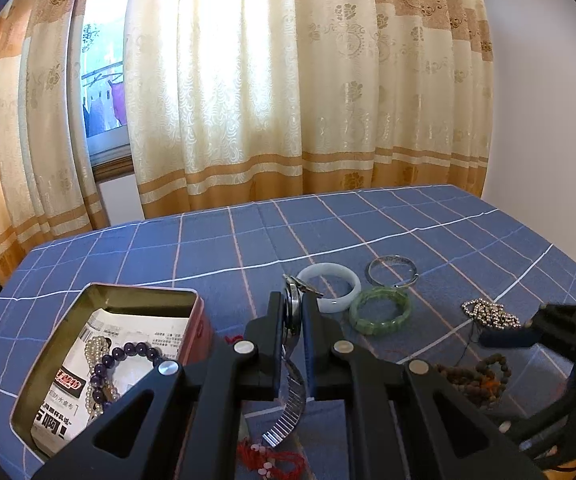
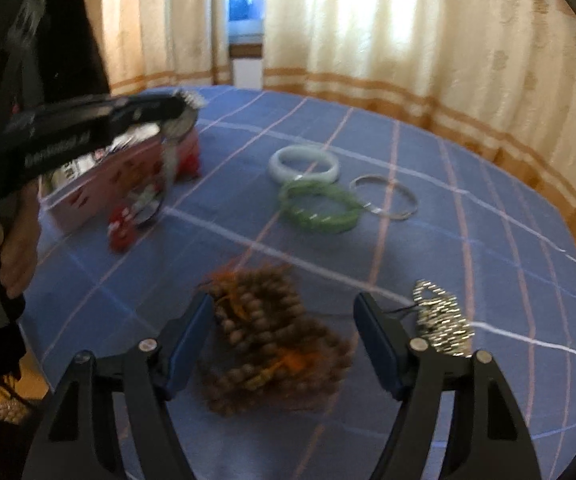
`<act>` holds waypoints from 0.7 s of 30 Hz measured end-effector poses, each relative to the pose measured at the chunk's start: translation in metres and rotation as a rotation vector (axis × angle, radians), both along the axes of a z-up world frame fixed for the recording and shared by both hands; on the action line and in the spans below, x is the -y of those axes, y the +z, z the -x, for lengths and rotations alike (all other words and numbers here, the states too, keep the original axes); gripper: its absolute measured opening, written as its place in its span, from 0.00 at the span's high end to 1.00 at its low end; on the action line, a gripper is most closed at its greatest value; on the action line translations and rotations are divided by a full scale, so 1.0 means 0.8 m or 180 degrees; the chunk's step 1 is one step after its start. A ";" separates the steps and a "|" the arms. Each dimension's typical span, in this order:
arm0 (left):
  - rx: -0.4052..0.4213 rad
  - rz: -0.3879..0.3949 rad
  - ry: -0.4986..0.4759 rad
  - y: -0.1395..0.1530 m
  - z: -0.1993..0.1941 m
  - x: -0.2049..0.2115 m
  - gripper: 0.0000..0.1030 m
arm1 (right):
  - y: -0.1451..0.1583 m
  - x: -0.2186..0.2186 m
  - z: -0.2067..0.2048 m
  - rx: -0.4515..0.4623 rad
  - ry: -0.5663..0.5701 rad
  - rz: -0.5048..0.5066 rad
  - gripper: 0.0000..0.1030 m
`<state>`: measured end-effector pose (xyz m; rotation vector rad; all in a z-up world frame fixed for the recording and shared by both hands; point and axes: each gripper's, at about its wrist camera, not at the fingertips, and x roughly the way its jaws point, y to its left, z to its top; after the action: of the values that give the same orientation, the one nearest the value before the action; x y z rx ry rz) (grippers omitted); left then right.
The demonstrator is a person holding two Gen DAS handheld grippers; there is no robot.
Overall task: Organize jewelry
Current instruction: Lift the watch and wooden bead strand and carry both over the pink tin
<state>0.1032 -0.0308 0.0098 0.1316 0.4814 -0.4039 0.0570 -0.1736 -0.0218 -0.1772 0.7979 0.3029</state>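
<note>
Right wrist view: right claw [image 2: 284, 344] stood apart over limp, tangly brown beads [image 2: 272, 344]; left claw [image 1: 291, 312] was clamped on a watch [image 1: 292, 314].

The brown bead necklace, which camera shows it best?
The right wrist view. There the brown bead necklace lies whole on the tablecloth, between the fingers of the open right gripper, though blurred. The left wrist view shows only part of it, low at the right, behind the left gripper.
</note>
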 end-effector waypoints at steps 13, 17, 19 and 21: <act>0.0027 0.0022 0.0027 0.007 0.006 -0.016 0.92 | 0.011 -0.012 0.004 0.0145 0.0029 -0.0103 0.66; 0.0179 0.0005 0.0085 0.032 0.012 -0.030 0.92 | 0.049 -0.027 -0.005 0.0402 0.0091 -0.0126 0.66; 0.0265 -0.0019 0.0142 0.045 0.015 -0.041 0.92 | 0.064 -0.038 -0.015 0.0499 0.0143 -0.0143 0.66; 0.0351 -0.0040 0.0226 0.059 0.015 -0.056 0.92 | 0.080 -0.052 -0.026 0.0597 0.0210 -0.0192 0.66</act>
<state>0.0910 0.0137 0.0573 0.1477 0.3790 -0.3225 0.0776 -0.1322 0.0422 -0.1727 0.5975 0.3667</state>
